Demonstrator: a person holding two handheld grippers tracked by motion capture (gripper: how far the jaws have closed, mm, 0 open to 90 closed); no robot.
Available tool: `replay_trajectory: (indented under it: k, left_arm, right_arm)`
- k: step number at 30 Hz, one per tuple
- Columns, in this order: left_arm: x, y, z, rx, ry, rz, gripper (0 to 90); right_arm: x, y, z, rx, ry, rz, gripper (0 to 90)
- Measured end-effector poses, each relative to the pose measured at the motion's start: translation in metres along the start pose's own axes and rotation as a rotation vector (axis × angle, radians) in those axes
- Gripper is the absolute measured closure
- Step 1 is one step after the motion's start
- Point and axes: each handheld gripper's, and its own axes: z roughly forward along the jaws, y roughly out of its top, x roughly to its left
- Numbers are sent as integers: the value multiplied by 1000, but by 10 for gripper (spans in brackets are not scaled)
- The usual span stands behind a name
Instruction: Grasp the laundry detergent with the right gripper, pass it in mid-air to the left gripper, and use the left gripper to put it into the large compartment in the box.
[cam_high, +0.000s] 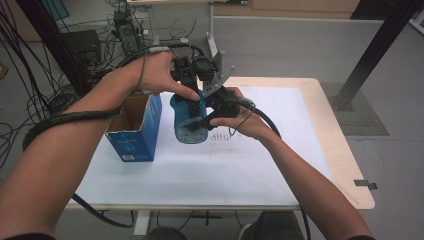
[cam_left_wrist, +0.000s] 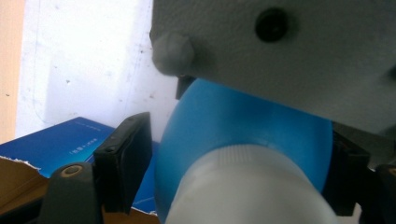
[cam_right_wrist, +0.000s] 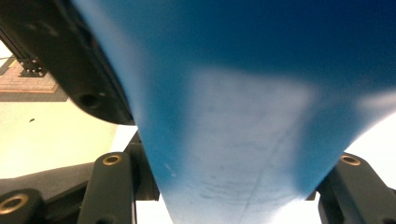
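Bottle (cam_high: 189, 120), centre frame: rigid, slick plastic; my right gripper (cam_high: 216, 111) pinches its body, left gripper (cam_high: 187, 80) closing around the white cap (cam_left_wrist: 247, 186).

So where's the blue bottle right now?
In the high view the blue bottle is held above the table's middle, between both hand-held grippers, just right of the open blue box.

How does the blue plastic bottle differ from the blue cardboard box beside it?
The blue plastic bottle is rounded and held off the table between both grippers; the blue cardboard box is square-edged and stands on the white sheet. The bottle carries a white cap; the box is open-topped. Both are blue.
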Motion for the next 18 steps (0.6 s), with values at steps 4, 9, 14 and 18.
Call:
replay_trajectory:
  k: [4,9,14,18]
  left_arm:
    - [-1,0,-1,-3,-8,4,318]
    - [-1,0,1,3,-12,5,326]
    - [-2,0,1,-2,-14,10,337]
    - [-2,0,0,-5,-10,13,340]
  right_arm:
    - [0,0,0,-6,-1,0,430]
    - [1,0,0,0,2,1,430]
    - [1,-1,0,3,0,-8,430]
    - [1,-1,0,5,-8,-16,429]
